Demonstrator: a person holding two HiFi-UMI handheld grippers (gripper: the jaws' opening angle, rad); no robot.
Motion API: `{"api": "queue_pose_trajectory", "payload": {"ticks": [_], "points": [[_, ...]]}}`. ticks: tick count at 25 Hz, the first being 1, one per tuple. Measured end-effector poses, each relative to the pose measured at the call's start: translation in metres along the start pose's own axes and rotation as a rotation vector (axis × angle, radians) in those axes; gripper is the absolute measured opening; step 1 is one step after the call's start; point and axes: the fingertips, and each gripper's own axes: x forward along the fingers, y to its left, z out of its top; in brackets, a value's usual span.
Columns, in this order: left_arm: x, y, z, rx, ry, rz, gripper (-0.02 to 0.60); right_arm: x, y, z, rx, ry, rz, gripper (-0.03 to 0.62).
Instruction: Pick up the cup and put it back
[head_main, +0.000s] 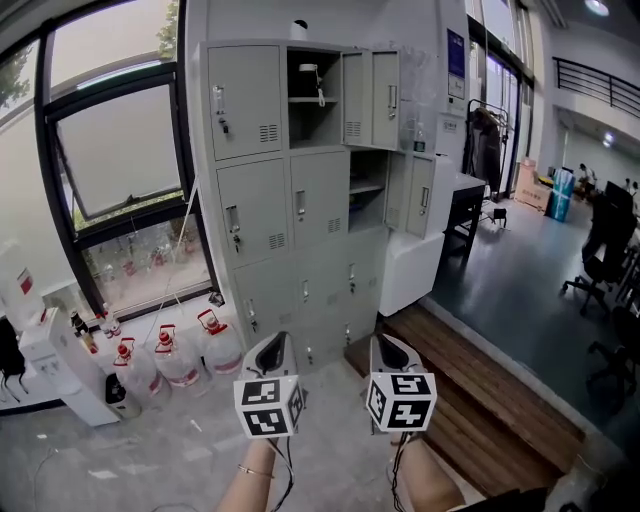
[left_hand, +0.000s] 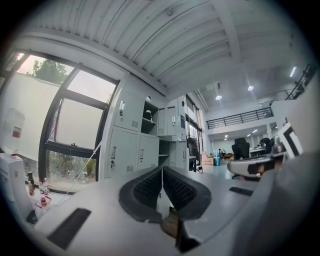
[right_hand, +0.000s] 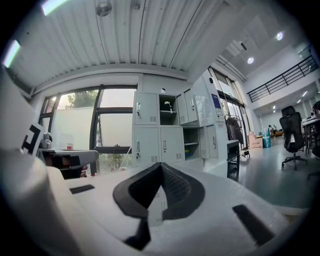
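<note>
From the head view, my left gripper (head_main: 283, 338) and right gripper (head_main: 385, 340) are held level side by side, well apart from the grey lockers (head_main: 250, 150). A small white thing that I take for the cup (head_main: 311, 70) stands on the shelf in the open upper compartment (head_main: 305, 125).

In the left gripper view, my left gripper (left_hand: 162, 168) has its jaws pressed together on nothing. The cup is too small to pick out here.

In the right gripper view, my right gripper (right_hand: 161, 165) also has its jaws closed and empty, and the cup (right_hand: 168, 106) sits high in that compartment. I judge it light, stiff and probably smooth, so I would pinch it across the body, gently.
</note>
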Motion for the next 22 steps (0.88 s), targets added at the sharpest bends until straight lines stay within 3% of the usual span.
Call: {"api": "queue_pose_trajectory", "payload": {"ticks": [8, 16, 22], "points": [[0.054, 0.046, 0.0, 0.007, 0.005, -0.031, 0.012, 0.059, 0.009, 0.001, 0.013, 0.002, -0.045, -0.008], [0.108, 0.051, -0.011, -0.011, 0.021, -0.061, 0.012, 0.109, -0.016, 0.005, 0.016, 0.005, -0.08, -0.008], [0.172, 0.054, -0.013, -0.009, 0.016, -0.032, 0.012, 0.167, -0.047, 0.012, 0.0, -0.004, -0.065, -0.008]]}}
